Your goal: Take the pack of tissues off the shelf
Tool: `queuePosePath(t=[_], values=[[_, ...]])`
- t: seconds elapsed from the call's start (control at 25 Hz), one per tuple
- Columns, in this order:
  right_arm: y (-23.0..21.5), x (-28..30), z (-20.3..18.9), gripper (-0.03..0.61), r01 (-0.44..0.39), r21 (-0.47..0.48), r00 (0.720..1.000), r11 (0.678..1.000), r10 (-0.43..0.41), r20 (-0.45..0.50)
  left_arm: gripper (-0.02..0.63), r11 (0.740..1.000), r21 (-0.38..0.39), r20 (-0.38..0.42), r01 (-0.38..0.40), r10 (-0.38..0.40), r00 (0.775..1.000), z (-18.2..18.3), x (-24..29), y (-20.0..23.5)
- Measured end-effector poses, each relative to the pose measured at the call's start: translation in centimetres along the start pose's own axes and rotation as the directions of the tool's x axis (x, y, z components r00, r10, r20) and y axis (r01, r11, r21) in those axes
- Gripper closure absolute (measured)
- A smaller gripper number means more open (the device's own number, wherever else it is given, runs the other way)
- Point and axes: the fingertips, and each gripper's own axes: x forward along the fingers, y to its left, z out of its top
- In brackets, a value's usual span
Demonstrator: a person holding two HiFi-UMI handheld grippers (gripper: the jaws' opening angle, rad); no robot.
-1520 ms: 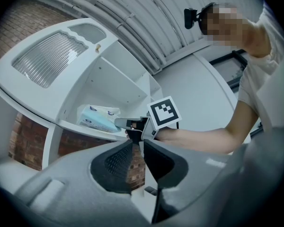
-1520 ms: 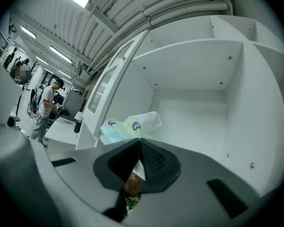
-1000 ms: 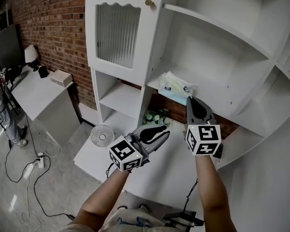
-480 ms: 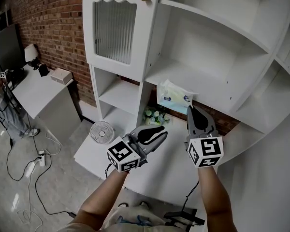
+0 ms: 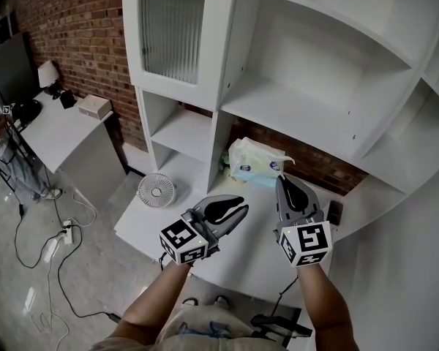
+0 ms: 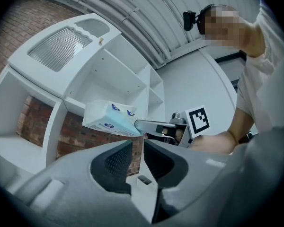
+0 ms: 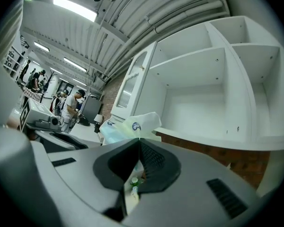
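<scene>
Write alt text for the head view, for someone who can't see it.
The right gripper holds a soft pale blue and white plastic pack of tissues by its edge, in the air just in front of the white open shelf unit. The left gripper hangs beside it, jaws slightly apart and empty; a brick wall stands behind.

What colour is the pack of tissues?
The pack of tissues is pale blue-green and white with dark blue logos, clearest in the left gripper view.
</scene>
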Motion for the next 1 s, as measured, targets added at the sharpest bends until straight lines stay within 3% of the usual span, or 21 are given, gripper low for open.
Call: queuePosePath(t=[0.56, 1.0], values=[[3.5, -1.5, -7.7, 0.561, -0.066, 0.067, 0.992, 0.996, 0.073, -0.107, 0.554, 0.998, -0.060, -0.083, -0.013, 0.008, 0.997, -4.9, -1.4, -1.4], [6.8, -1.5, -14.8, 0.561, -0.112, 0.093, 0.970, 0.989, 0.130, -0.208, 0.554, 0.993, -0.117, -0.210, -0.034, 0.009, 0.978, -11.5, -3.1, -1.6]])
